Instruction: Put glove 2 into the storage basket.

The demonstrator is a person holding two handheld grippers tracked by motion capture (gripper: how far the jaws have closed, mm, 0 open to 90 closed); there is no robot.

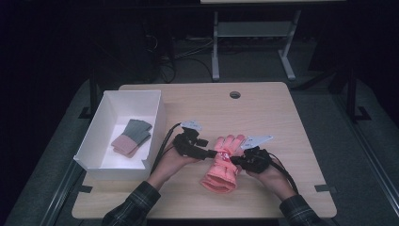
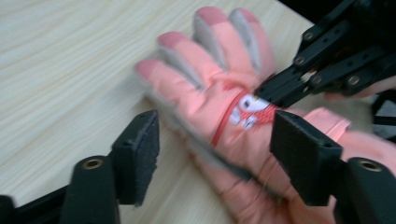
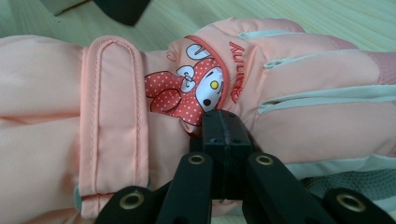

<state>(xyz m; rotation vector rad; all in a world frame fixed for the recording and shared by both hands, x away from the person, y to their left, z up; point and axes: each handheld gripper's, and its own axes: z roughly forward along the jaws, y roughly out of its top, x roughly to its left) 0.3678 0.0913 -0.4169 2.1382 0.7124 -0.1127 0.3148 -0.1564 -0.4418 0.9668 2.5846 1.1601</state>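
A salmon-pink padded glove (image 1: 221, 165) with grey finger seams and a cartoon print lies flat on the wooden table, fingers pointing away from me. My left gripper (image 2: 215, 158) is open, its two pads standing well apart on either side of the glove (image 2: 201, 70) near the palm; the left pad is clear of the fabric. My right gripper (image 3: 224, 123) is shut, its joined tips resting against the back of the glove (image 3: 303, 74) beside the print and the cuff strap. In the high view the left gripper (image 1: 214, 153) and right gripper (image 1: 234, 161) meet over the glove's middle.
A white open box (image 1: 94, 141) stands at the table's left, with a folded pink and grey item (image 1: 132, 136) inside. A round cable hole (image 1: 235, 94) sits near the far edge. Bare tabletop lies to the right and behind the glove.
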